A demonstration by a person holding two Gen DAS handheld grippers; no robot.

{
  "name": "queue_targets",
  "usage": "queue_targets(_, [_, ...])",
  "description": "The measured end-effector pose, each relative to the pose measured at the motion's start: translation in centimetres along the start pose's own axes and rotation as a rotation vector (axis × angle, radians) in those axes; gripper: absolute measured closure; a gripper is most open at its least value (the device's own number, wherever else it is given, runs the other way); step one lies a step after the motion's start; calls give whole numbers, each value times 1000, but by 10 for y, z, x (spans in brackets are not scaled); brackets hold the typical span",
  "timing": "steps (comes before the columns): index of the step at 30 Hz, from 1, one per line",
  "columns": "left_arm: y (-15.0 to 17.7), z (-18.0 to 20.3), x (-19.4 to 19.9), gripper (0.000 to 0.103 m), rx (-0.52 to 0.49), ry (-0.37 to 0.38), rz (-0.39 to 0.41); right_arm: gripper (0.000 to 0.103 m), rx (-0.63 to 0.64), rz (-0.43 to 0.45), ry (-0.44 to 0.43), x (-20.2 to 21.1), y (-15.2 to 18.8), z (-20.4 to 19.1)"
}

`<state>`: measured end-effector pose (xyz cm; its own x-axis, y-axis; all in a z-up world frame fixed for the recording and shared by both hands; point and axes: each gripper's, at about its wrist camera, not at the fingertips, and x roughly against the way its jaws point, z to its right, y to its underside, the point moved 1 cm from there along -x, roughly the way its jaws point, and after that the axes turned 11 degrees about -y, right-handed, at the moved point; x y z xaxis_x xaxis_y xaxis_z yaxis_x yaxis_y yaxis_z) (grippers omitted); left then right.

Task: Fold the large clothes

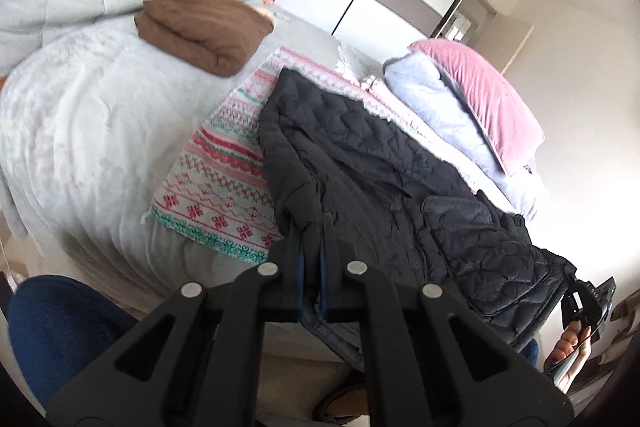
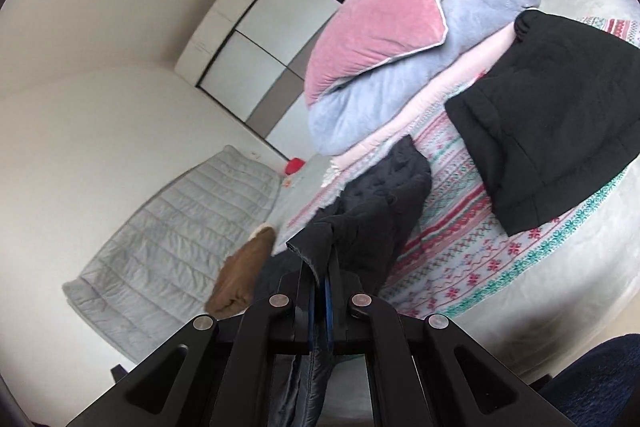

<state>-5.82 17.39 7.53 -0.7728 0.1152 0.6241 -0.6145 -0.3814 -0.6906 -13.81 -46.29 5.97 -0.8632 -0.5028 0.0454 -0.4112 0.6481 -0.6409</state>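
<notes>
The left gripper (image 1: 311, 227) is pinching the near edge of the black quilted jacket (image 1: 380, 167), its two fingers closed down to a narrow slit with the dark fabric caught between the blue pads. From this gripper the jacket is running forward and away across the patterned blanket (image 1: 216, 179), its long axis lying roughly in line with the fingers and tilting a little to the right. The rest of the near edge is trailing off to the right of the gripper, down over the side of the bed, toward the right gripper (image 1: 588, 303) being held in the person's hand.

In the right wrist view, the right gripper (image 2: 318, 263) is likewise clamped nearly closed on a corner of the jacket (image 2: 372, 203), which is hanging limp and bunched just ahead of the fingers. Which part of the jacket this corner is, hem or front opening, is hard to say, since the cloth is crumpled and dark there. A second black garment (image 2: 552, 115) is lying further ahead and to the right of this gripper, near the pink pillow (image 2: 376, 11).

Both grippers are gripping the near end, so the fold likely turns on carrying that end forward along the jacket's length, with neither hand clearly nearer the far end.
</notes>
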Motion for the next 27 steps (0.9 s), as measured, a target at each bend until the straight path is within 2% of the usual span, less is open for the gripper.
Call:
queue_targets(4, [-12, -7, 27, 96, 38, 28, 47, 101, -5, 62, -88, 24, -11, -20])
queue_targets(7, [-21, -3, 43, 96, 34, 25, 83, 101, 43, 91, -82, 30, -18, -39])
queue_targets(14, [-63, 17, 28, 96, 28, 26, 74, 101, 33, 75, -84, -20, -46, -44])
queue_targets(17, [-92, 30, 10, 96, 39, 17, 78, 101, 15, 88, -89, -45, -65, -43])
queue_targets(21, [-131, 40, -23, 96, 104, 6, 66, 101, -16, 123, -47, -90, -102, -33])
queue_targets(25, [-178, 55, -79, 96, 182, -30, 43, 101, -65, 144, 47, -154, -141, -8])
queue_targets(27, [-198, 64, -113, 96, 169, -67, 42, 101, -85, 146, 100, -187, -155, 9])
